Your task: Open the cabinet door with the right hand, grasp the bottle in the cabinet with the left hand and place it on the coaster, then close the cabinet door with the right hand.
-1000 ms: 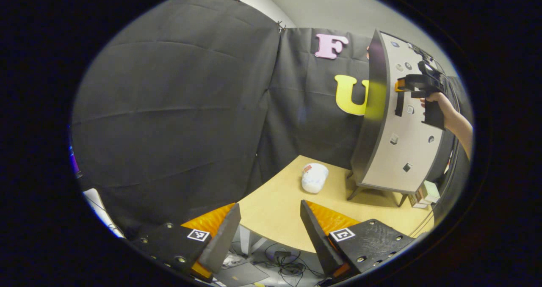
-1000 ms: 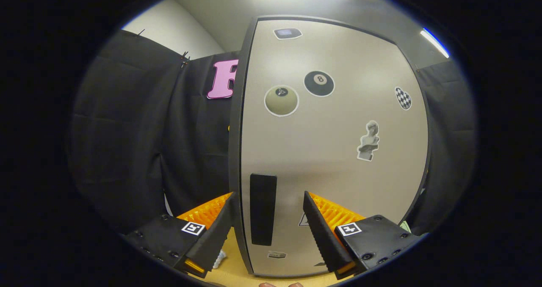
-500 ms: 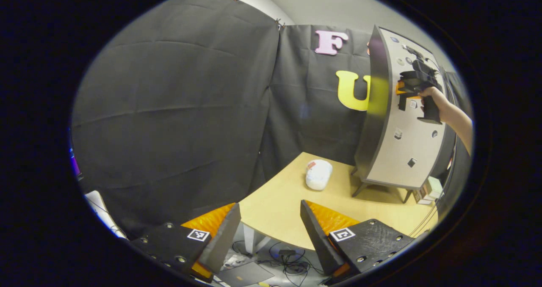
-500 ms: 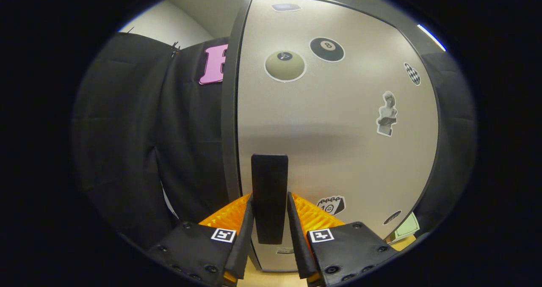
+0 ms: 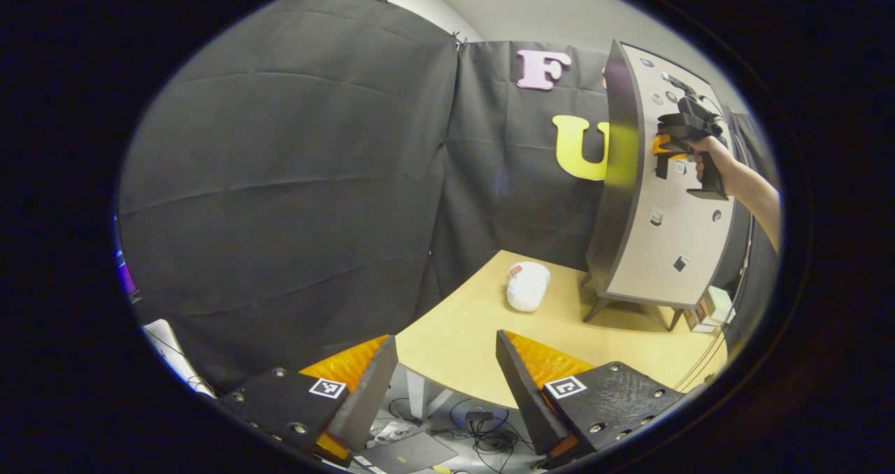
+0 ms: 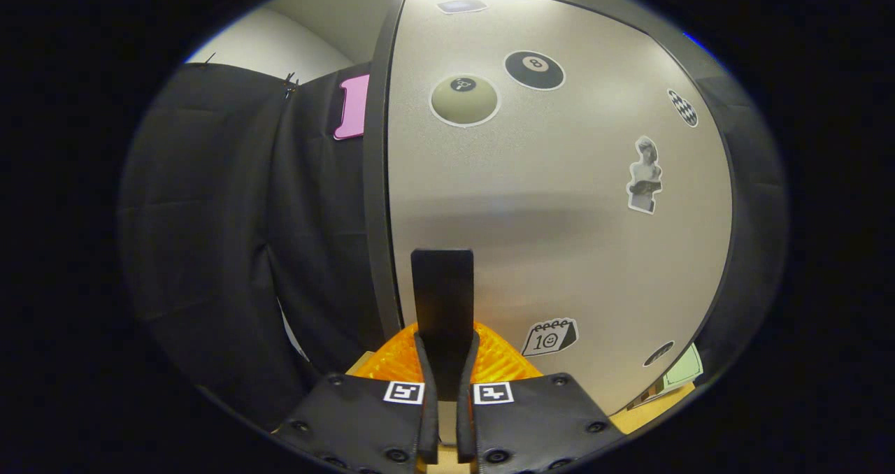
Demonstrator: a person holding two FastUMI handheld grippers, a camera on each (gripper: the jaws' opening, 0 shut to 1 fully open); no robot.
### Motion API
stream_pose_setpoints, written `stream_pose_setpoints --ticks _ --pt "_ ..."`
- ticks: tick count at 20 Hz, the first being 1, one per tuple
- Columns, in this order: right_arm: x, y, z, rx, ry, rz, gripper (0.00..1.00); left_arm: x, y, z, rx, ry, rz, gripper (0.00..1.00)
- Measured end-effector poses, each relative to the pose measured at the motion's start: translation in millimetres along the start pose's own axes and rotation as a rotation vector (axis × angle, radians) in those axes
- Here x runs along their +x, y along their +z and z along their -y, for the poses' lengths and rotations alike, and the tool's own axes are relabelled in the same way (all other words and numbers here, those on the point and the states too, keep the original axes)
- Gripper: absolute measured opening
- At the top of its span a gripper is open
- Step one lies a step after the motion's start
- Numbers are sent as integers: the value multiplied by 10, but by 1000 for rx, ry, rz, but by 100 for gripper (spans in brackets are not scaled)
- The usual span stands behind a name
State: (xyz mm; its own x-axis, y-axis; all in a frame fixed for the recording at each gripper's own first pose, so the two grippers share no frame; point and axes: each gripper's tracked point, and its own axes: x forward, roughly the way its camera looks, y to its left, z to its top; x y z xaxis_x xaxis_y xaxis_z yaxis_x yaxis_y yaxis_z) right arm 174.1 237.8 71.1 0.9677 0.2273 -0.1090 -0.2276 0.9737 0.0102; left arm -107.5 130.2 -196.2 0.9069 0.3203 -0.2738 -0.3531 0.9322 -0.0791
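A tall cabinet (image 5: 621, 180) on thin legs stands at the table's far right. Its grey door (image 6: 559, 215), covered in stickers, looks flush with the body and hides the inside. In the right gripper view, a black vertical handle (image 6: 442, 292) sits near the door's left edge, and my right gripper (image 6: 445, 390) is shut on its lower part, both fingers pressed against it. In the left gripper view, that same right gripper (image 5: 664, 145), held by a hand (image 5: 727, 173), is at the handle. My left gripper (image 5: 444, 383) hangs open over the table's near edge, far from the cabinet, holding nothing.
A white rounded object (image 5: 528, 286) lies on the light wooden table (image 5: 475, 341), left of the cabinet legs. Small boxes (image 5: 710, 307) sit at the cabinet's right foot. Cables (image 5: 475, 439) lie on the floor under the table. Black cloth walls the booth.
My right gripper moved up to the door handle and its fingers went from wide open to shut on it. The left gripper barely shifted.
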Motion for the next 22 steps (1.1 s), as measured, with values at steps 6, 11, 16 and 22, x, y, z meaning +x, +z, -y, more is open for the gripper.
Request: stream_pose_setpoints --ticks 6,11,16,22 --pt "-80 -13 18 -33 50 7 9 26 61 215 8 -36 11 86" --pt "-124 -21 28 -49 104 11 9 13 94 410 14 -67 21 86" --pt "-187 -24 53 -50 150 11 9 -138 42 532 7 -89 21 86" --pt "-216 -23 100 -47 195 7 9 -201 69 658 21 -126 25 86"
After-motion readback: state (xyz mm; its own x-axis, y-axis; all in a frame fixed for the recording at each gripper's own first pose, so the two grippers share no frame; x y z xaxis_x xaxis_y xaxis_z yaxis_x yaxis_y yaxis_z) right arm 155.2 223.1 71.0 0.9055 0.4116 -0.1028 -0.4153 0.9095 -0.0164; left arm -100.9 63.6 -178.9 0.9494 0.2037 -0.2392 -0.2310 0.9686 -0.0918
